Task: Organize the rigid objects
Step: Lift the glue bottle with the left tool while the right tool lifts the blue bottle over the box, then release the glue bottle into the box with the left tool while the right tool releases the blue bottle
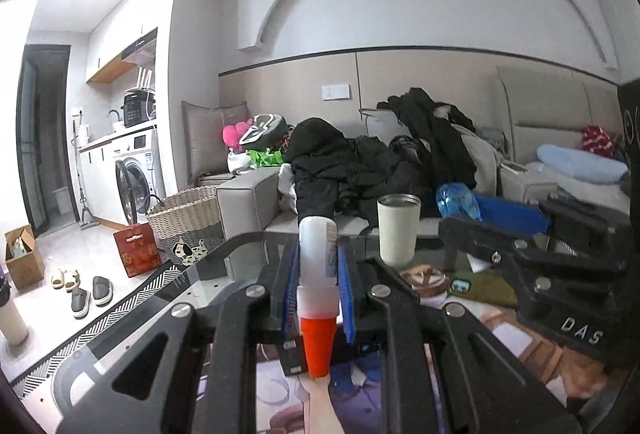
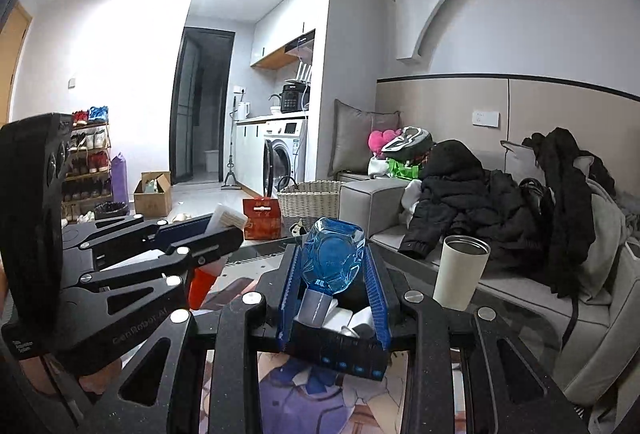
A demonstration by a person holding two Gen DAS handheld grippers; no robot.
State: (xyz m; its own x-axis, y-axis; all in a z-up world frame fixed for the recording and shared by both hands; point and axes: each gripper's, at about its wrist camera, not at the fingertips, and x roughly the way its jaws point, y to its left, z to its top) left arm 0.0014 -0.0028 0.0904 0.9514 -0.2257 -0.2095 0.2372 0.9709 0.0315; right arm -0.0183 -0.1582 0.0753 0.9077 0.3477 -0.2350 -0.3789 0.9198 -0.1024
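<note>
tube (image 1: 319,266) points away, orange cap toward the camera.

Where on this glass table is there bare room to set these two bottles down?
Bare glass lies left of the cream steel-lined tumbler, toward the table's striped-rug corner. Right of the tumbler it is crowded: a round tan object and an olive pouch lie there.

white bottle's (image 1: 318,254) label unreadable, blue bottle's (image 2: 332,260) cap behind gripper pads
</note>
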